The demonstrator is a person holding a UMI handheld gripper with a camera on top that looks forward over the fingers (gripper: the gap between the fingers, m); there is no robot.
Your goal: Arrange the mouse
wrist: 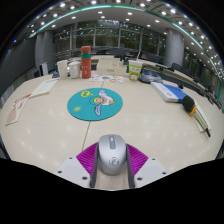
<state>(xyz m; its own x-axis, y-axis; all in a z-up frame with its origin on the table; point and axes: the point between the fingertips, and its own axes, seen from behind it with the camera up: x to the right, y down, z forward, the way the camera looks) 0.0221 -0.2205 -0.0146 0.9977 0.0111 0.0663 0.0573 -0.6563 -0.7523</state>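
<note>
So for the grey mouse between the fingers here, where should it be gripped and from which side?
Grip the mouse across its two long flanks at mid-body, coming from behind its rear end, as the gripper sits now. It lies flat on the table, lengthwise along the fingers, wheel end pointing away toward the round mat. Its narrow, roughly parallel sides suit the pads; the domed top would likely slip.

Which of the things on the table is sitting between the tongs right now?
The grey mouse, lying between the tongs. The round teal mat lies beyond them, and the cups stand at the far edge.
</note>
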